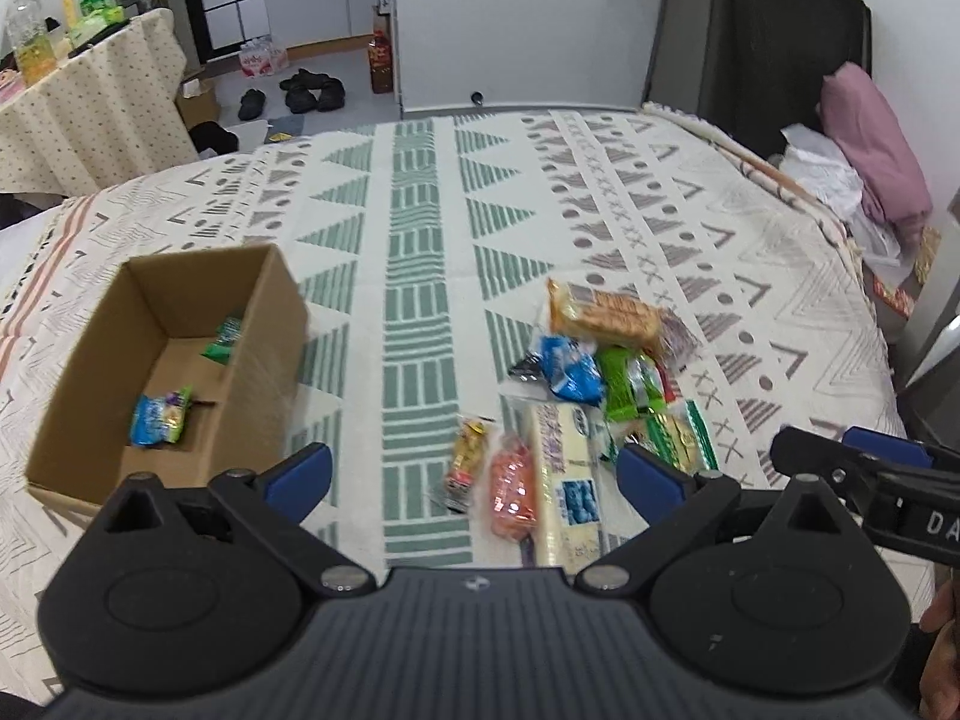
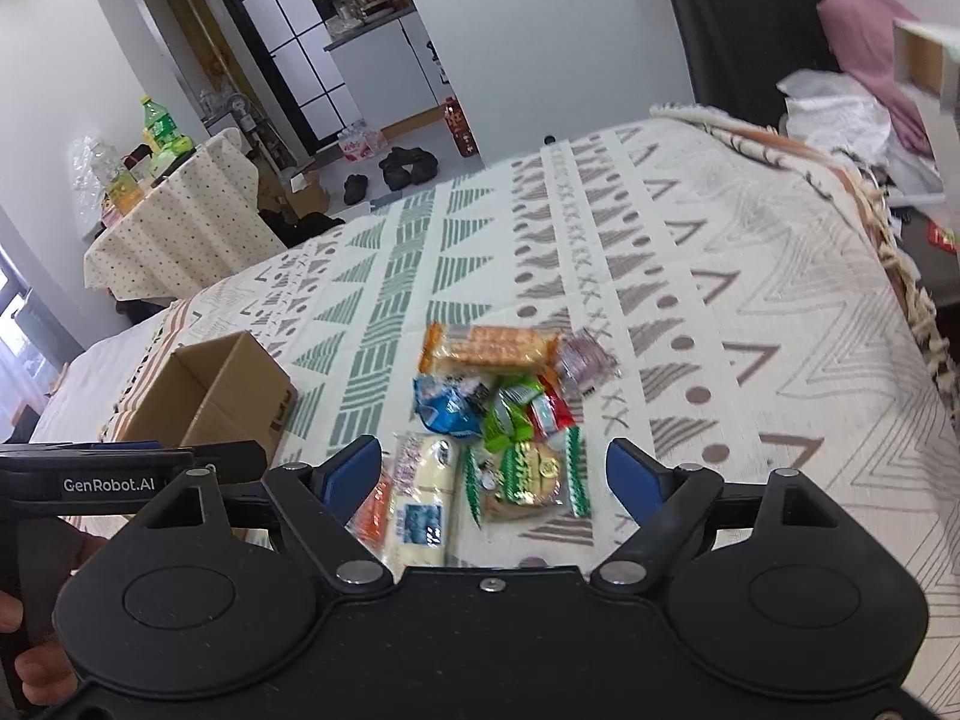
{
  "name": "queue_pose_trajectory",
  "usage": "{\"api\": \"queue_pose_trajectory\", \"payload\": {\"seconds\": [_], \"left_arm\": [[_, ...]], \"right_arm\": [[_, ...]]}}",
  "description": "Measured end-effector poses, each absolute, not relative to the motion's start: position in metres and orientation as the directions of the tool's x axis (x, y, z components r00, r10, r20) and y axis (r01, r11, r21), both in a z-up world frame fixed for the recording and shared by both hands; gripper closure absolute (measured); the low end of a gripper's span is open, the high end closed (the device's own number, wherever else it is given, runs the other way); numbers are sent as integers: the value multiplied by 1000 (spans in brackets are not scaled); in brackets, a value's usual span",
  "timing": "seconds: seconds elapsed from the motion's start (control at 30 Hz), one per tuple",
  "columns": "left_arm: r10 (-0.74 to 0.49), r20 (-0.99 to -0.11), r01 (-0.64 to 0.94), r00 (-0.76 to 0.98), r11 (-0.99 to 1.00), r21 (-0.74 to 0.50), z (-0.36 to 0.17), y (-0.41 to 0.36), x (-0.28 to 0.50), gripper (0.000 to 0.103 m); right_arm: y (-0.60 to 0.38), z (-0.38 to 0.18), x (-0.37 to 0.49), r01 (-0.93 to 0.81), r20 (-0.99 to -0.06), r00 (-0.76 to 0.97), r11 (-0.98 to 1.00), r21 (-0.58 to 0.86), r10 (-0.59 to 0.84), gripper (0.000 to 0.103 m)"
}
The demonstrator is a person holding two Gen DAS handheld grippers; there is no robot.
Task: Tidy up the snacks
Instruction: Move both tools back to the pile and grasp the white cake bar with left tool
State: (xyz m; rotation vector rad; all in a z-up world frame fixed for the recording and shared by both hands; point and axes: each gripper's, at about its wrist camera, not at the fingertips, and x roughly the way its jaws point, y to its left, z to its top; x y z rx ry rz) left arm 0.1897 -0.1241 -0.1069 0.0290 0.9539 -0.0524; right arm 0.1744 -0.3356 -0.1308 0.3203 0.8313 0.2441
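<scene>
A heap of wrapped snacks lies on the patterned bedspread (image 1: 420, 228): an orange cracker pack (image 1: 606, 315), a blue packet (image 1: 567, 369), green packets (image 1: 627, 384), a long pale pack (image 1: 567, 486) and two small orange packets (image 1: 513, 489). A cardboard box (image 1: 108, 420) at the left holds a blue-green packet (image 1: 159, 417) and a green one (image 1: 223, 339). My left gripper (image 1: 474, 480) hangs open above the near snacks, gripping nothing. My right gripper (image 2: 495, 474) is open over the pale pack (image 2: 420, 495) and a green-edged biscuit pack (image 2: 525, 480), jaws still widening, pads touching nothing.
The box (image 2: 204, 396) stands left of the heap. The bed's right edge carries a pink pillow (image 1: 870, 138) and white cloth. Beyond the bed's far edge stand a cloth-covered table (image 1: 90, 108) with bottles, and shoes (image 1: 312, 90) on the floor.
</scene>
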Motion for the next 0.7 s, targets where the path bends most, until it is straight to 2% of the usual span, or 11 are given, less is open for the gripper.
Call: {"api": "queue_pose_trajectory", "payload": {"seconds": [0.2, 0.3, 0.37, 0.47, 0.7], "left_arm": [[-57, -839, 83, 542, 996, -14, -129, -140, 196, 8], [-66, -854, 84, 516, 996, -26, -139, -144, 200, 14], [-77, -868, 79, 491, 996, -43, -148, -145, 203, 24], [-84, -889, 61, 450, 996, -63, -163, -147, 206, 31], [-86, -912, 53, 401, 996, -71, -189, -156, 214, 36]], "right_arm": [[-344, -147, 181, -59, -693, 621, 903, 425, 367, 23], [-347, -157, 187, -40, -708, 596, 894, 446, 380, 29], [-348, -160, 189, -33, -711, 590, 891, 453, 384, 29], [-348, -167, 193, -24, -721, 578, 891, 453, 382, 30], [-346, -180, 203, -25, -738, 545, 888, 460, 398, 32]]}}
